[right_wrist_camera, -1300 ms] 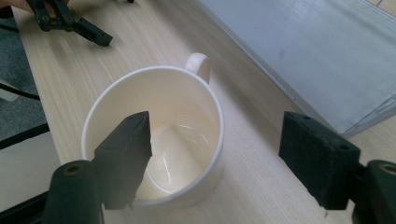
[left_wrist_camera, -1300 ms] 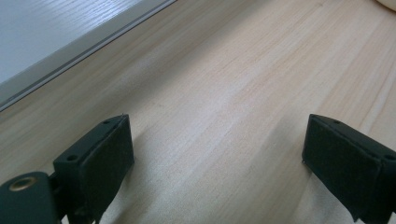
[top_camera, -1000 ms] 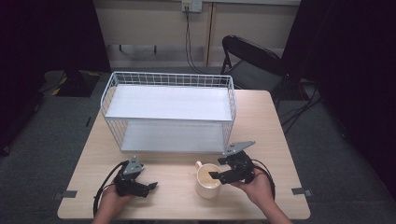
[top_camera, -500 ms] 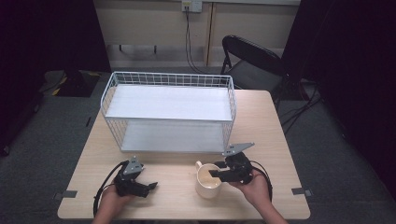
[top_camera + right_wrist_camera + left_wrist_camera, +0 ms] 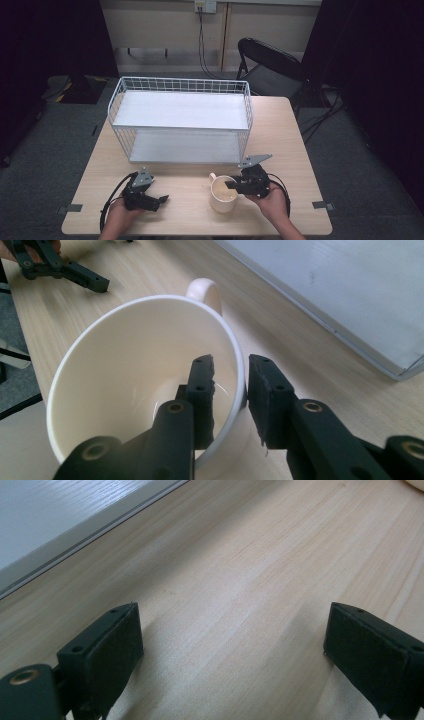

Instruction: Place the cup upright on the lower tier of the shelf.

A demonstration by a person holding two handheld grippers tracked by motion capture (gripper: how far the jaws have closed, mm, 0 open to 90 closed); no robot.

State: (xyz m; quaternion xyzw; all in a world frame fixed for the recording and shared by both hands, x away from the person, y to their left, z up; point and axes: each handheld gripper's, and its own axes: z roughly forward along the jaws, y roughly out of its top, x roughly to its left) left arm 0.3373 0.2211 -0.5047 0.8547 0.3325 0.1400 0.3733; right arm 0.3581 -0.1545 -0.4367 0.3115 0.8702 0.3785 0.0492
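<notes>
A light wooden table (image 5: pixel 280 130) stands on grey carpet. On its far half sits a white wire rack (image 5: pixel 181 120) with two white shelves. Near the front edge, a cream mug (image 5: pixel 223 194) stands upright, its handle toward the rack. The right gripper (image 5: pixel 235 185), held in a hand (image 5: pixel 272 200), reaches over the mug's rim from the right. The left gripper (image 5: pixel 161 201) rests low on the table to the left, well apart from the mug, jaws pointing right. A black folding chair (image 5: pixel 267 62) stands behind the table.

Mug (image 5: pixel 135 390) base — cut off below
</notes>
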